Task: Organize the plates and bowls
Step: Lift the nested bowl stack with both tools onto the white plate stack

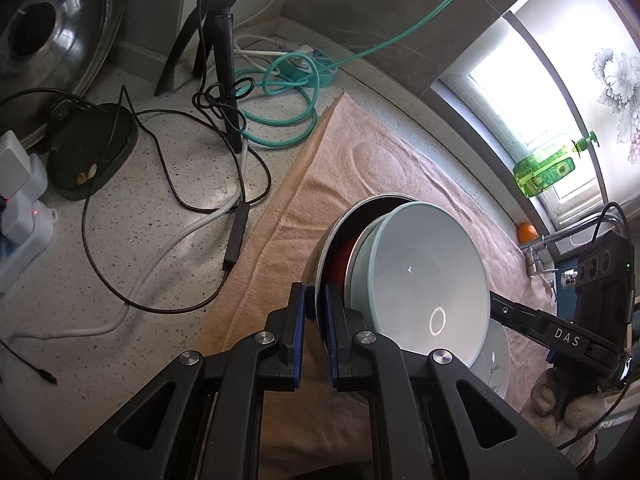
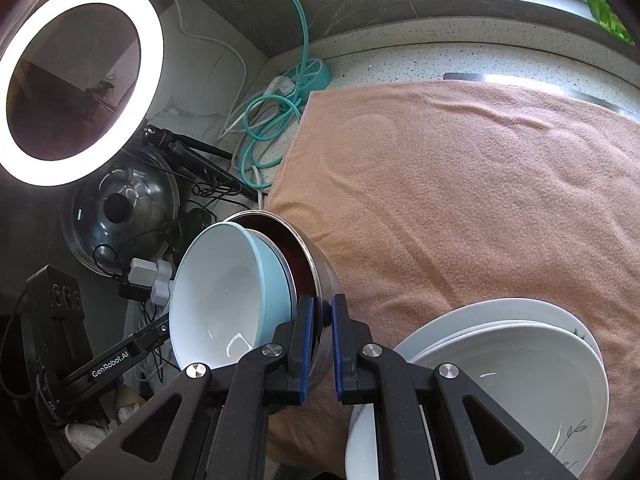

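Note:
A nested stack hangs tilted over the pink towel: a steel bowl outermost, a dark red bowl inside it, and a light blue bowl innermost. My left gripper is shut on the steel bowl's rim. My right gripper is shut on the steel bowl at its opposite rim, with the light blue bowl to its left. White plates with a leaf print lie stacked on the towel at lower right.
Left of the towel lie a black tripod, a coiled teal cable and black wires. A lit ring light and a glass pot lid stand at the back left. A green soap bottle sits on the sill.

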Demonstrator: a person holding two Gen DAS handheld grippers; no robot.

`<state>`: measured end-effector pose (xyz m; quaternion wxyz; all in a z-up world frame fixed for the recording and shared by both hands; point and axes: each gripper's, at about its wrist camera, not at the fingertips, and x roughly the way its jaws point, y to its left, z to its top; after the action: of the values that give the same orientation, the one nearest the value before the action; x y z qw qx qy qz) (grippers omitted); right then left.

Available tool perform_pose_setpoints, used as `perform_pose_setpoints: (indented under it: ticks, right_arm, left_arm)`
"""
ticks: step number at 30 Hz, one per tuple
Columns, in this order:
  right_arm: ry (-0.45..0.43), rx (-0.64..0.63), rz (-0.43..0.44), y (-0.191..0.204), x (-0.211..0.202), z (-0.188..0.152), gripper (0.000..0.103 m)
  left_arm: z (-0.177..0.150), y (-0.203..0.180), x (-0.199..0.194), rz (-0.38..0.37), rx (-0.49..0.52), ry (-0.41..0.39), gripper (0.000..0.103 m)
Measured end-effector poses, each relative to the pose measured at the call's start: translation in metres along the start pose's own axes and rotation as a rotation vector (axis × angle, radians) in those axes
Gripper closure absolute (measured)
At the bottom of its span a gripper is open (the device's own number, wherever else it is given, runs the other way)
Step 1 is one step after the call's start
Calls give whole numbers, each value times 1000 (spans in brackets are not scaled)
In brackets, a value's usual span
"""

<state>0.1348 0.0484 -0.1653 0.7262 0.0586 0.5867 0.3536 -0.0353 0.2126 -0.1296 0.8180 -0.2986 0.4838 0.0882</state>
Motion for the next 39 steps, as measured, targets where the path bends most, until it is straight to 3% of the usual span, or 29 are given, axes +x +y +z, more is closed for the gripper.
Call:
perform_pose_setpoints:
  ticks: [24, 39]
  right_arm:
    - [-91, 31, 2, -22, -72, -11, 94]
    - [-133, 91, -21, -65, -116, -35, 94]
  left_arm:
    - [-3, -60, -18, -73, 102, -28, 95]
    - [-24, -105, -2, -113, 165, 23, 95]
